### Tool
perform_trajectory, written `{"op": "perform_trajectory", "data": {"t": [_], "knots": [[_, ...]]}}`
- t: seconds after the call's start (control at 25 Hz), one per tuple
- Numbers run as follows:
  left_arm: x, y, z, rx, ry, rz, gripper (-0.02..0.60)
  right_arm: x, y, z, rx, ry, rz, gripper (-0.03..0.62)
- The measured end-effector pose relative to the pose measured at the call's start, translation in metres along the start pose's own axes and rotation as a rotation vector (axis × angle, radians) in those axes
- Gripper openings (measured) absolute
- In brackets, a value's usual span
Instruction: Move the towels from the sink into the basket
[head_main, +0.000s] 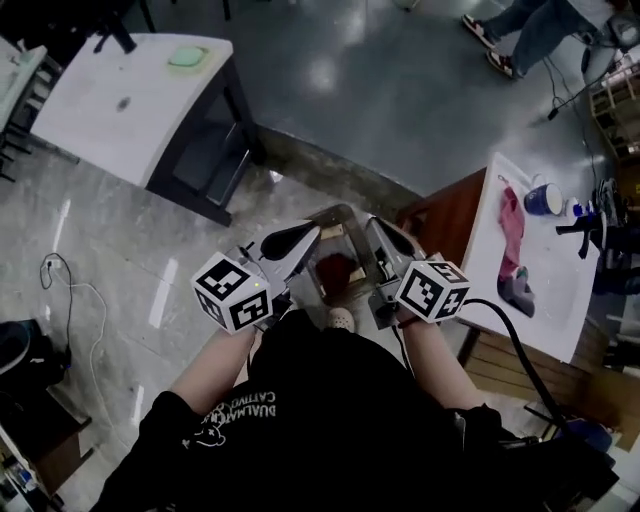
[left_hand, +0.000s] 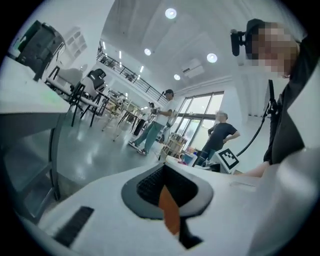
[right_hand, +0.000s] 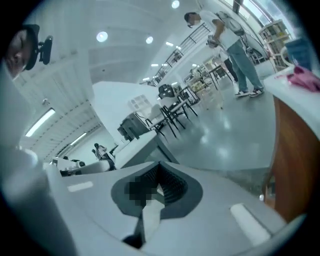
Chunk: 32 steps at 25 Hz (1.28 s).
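Note:
In the head view a pink towel (head_main: 511, 228) and a dark grey towel (head_main: 518, 292) lie in the white sink (head_main: 560, 310) at the right. Both grippers are held close in front of the person's body, well to the left of the sink. My left gripper (head_main: 305, 236) is shut with nothing between its jaws, as the left gripper view (left_hand: 165, 175) also shows. My right gripper (head_main: 383, 238) is shut and empty too, pointing out over the room (right_hand: 159, 172), with the pink towel (right_hand: 305, 77) at the far right edge. I cannot tell a basket for sure.
A dark red thing (head_main: 337, 270) in a grey frame stands on the floor below the grippers. A blue cup (head_main: 545, 198) stands on the sink top. A white table (head_main: 130, 100) with a green sponge (head_main: 188, 57) is at the upper left. People stand at the far side.

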<state>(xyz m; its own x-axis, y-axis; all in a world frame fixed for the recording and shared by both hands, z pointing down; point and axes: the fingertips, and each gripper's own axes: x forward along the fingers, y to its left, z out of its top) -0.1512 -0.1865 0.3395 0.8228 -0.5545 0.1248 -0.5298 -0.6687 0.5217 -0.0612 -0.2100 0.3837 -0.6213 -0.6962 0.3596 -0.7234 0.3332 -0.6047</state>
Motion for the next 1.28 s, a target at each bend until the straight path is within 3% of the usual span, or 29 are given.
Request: {"op": "perform_trajectory", "data": {"t": [0.2, 0.48, 0.76, 0.92, 1.12, 1.28], "knots": [[-0.003, -0.043, 0.095, 0.105, -0.109, -0.088, 0.0, -0.025, 0.077, 0.094, -0.151, -0.119, 0.076, 0.005], [-0.033, -0.089, 0.173, 0.187, -0.206, -0.13, 0.0, -0.069, 0.143, 0.151, -0.367, -0.195, 0.061, 0.005], [-0.041, -0.114, 0.194, 0.269, -0.222, -0.152, 0.0, -0.085, 0.152, 0.159, -0.334, -0.255, 0.073, 0.005], [-0.043, -0.117, 0.197, 0.31, -0.214, -0.149, 0.0, -0.09, 0.155, 0.164, -0.373, -0.271, 0.049, 0.005], [-0.038, -0.113, 0.189, 0.302, -0.193, -0.136, 0.0, -0.09, 0.15, 0.161, -0.388, -0.263, 0.026, 0.005], [-0.039, -0.116, 0.184, 0.287, -0.179, -0.184, 0.0, -0.095, 0.153, 0.161, -0.388, -0.294, 0.025, 0.005]]}}
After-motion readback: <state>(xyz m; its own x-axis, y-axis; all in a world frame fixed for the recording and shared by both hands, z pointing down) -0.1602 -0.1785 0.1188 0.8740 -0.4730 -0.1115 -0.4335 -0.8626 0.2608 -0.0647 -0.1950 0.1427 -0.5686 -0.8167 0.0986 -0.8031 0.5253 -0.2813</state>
